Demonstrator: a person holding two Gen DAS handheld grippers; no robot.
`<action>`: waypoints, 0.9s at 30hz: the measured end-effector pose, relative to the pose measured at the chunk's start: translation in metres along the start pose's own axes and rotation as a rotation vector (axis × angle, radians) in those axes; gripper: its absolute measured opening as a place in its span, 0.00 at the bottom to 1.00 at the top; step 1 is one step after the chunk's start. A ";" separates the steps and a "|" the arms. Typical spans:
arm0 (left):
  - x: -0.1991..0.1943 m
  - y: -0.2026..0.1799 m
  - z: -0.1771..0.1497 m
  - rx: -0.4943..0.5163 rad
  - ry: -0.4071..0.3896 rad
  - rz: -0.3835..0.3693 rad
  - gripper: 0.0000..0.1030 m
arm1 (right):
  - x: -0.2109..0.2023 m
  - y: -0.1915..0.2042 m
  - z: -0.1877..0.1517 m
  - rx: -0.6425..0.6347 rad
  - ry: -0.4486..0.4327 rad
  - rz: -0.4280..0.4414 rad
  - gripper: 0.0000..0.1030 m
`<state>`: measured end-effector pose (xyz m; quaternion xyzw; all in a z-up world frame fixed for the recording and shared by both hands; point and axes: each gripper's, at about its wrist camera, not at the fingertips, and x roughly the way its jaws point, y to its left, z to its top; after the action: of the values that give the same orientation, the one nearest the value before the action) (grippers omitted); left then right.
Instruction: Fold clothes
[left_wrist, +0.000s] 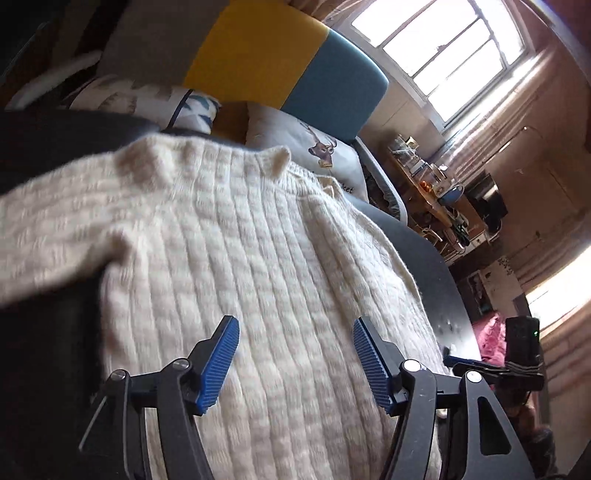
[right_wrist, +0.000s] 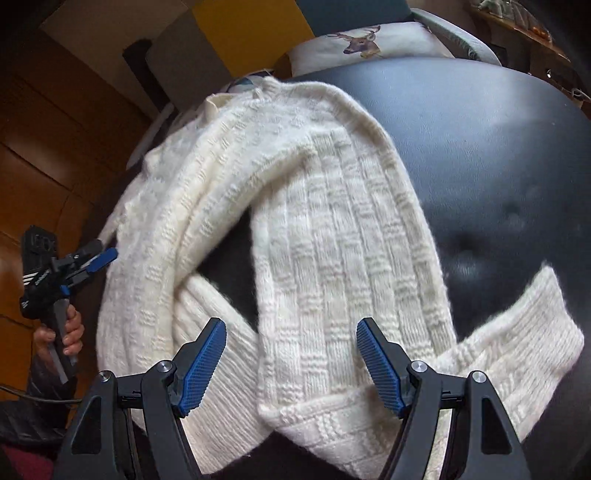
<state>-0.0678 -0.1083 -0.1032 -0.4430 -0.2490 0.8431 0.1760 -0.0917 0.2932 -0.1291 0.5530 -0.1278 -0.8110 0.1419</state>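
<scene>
Both claws, left (left_wrist: 295, 354) and right (right_wrist: 291, 356), hang wide apart holding nothing over the half-folded sweater (right_wrist: 314, 240) just below them; pinch an edge deep, then lift both sides evenly.

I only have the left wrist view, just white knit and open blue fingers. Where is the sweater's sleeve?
Observer: In the right wrist view a sleeve lies across the dark surface, its cuff pointing to the right, away from the sweater body.
Operator: Is the right gripper holding anything?
Observer: No. The right gripper is open above the sweater's bottom hem, nothing between its fingers.
Operator: Is the body lying flat?
Observer: Not fully. On the left a part is doubled over, leaving a dark gap beside the main panel.
</scene>
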 end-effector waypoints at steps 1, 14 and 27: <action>-0.005 0.003 -0.013 -0.027 0.003 -0.006 0.63 | 0.000 -0.001 -0.007 -0.007 0.001 -0.026 0.73; -0.018 0.009 -0.075 0.010 -0.024 0.040 0.65 | -0.032 0.018 -0.033 -0.114 -0.100 -0.085 0.72; -0.014 0.006 -0.075 0.061 -0.033 0.042 0.71 | 0.024 0.116 -0.051 -0.480 0.034 -0.137 0.56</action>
<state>0.0019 -0.1004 -0.1337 -0.4286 -0.2167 0.8610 0.1676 -0.0426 0.1739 -0.1259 0.5243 0.1089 -0.8164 0.2161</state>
